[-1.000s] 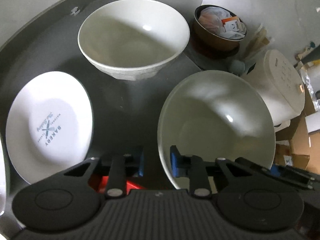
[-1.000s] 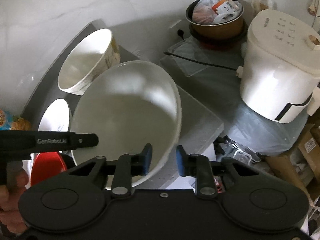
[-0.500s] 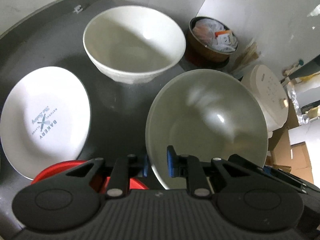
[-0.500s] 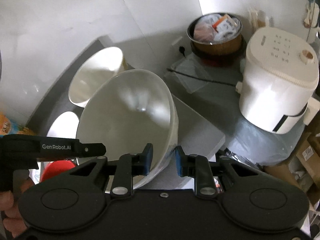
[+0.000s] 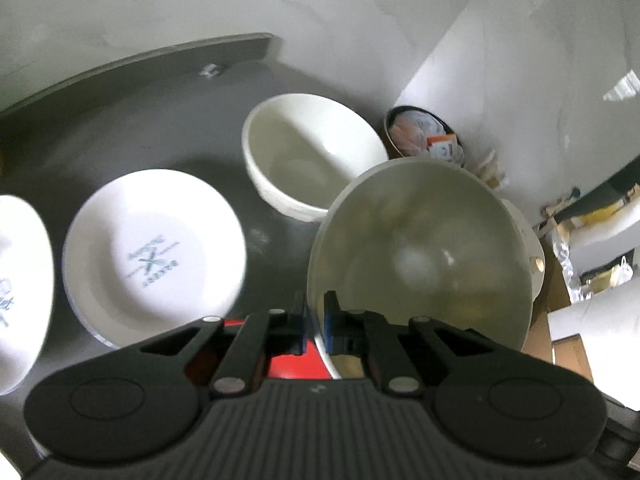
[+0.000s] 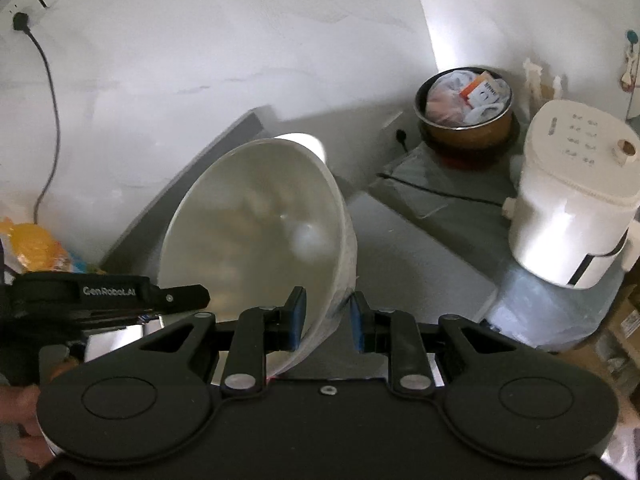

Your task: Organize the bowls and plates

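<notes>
Our left tongs (image 5: 314,322) pinch the rim of the large bowl (image 5: 420,256) at frame centre, lifted off the surface (image 5: 152,120). Our right tongs (image 6: 327,320) sit parted around its far rim (not clamped), so the tilted bowl could slip and strike the smaller bowl (image 5: 314,164) beyond.

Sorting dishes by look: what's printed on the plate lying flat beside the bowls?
White plate with a grey-blue crossed-utensils logo and lettering in its centre; left wrist view shows it best.

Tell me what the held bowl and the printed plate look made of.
Held bowl: glazed ceramic or possibly melamine, off-white and glossy; it carries soft window highlights. Printed plate: glazed white ceramic by the look, smooth and shiny, with a grey logo printed in its well. Neither is certain from sight alone.
</notes>
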The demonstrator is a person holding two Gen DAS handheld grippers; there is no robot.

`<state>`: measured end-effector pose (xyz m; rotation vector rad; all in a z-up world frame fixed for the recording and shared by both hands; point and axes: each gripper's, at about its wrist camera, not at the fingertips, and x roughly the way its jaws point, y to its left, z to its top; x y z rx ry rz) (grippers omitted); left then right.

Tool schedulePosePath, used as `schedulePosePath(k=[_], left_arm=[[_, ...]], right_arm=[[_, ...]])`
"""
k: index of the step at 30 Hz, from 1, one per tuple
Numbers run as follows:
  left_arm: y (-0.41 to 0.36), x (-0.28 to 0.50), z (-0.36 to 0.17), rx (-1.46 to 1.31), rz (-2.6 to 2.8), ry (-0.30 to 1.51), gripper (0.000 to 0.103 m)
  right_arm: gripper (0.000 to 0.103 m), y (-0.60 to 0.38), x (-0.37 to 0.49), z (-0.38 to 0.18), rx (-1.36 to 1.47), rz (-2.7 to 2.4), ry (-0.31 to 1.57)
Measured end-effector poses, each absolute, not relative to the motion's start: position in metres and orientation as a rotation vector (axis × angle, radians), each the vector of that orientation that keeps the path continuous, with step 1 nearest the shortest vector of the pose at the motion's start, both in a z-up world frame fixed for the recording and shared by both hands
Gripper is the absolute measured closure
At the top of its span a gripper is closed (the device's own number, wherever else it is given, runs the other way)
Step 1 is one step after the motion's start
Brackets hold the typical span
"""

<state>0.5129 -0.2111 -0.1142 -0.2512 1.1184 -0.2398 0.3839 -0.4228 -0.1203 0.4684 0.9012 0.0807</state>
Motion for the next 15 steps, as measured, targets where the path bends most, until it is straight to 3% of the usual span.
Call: schedulePosePath(k=[15], left_arm=[[-0.154,0.472,-0.098,-0.284,-0.216,1.111,0.096]], right_arm=[[0.08,-0.368,0.358,-0.103,0.425,0.122,0.898]])
